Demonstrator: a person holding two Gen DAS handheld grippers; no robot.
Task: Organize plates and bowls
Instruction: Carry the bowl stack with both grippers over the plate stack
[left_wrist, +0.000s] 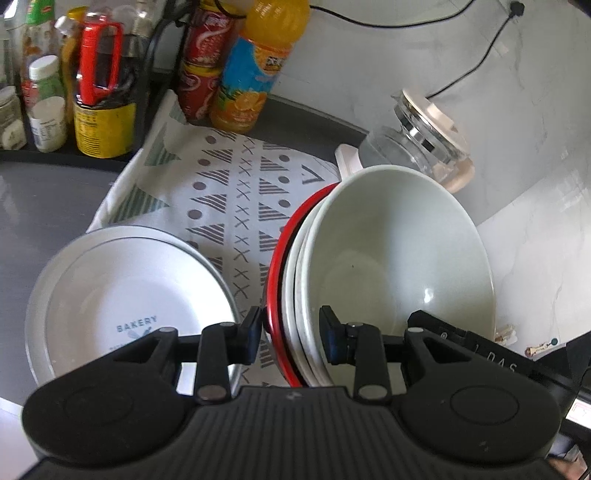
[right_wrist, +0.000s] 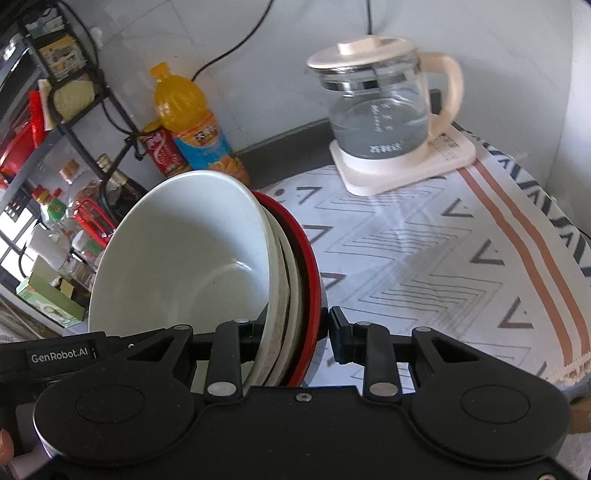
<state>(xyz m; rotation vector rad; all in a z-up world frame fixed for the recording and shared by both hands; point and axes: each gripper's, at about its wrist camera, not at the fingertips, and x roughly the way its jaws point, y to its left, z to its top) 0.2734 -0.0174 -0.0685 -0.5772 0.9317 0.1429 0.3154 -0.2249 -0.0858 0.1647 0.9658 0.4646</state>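
Nested stack of bowls (left_wrist: 399, 254): pale bowl innermost, two white rims behind it, one red-rimmed bowl (left_wrist: 275, 280) outermost; count about four, the inner layers hard to separate. The stack is tilted and held between both tools.

Left gripper (left_wrist: 291, 332): fingers (left_wrist: 253, 326) closed across the stack's rim edge, one pad outside the red rim, the other inside the pale bowl.

Right gripper (right_wrist: 291, 328): fingers (right_wrist: 341, 330) clamp the opposite rim the same way.

Plates (left_wrist: 125, 295): two stacked on the surface at 9 o'clock of the bowls, the top one printed "BAKERY".

One patterned cloth (right_wrist: 424, 258) under everything. One glass kettle (right_wrist: 380, 110) at 1 o'clock. One orange drink bottle (right_wrist: 188, 125) and two red cans (left_wrist: 207, 55) at 11 o'clock.
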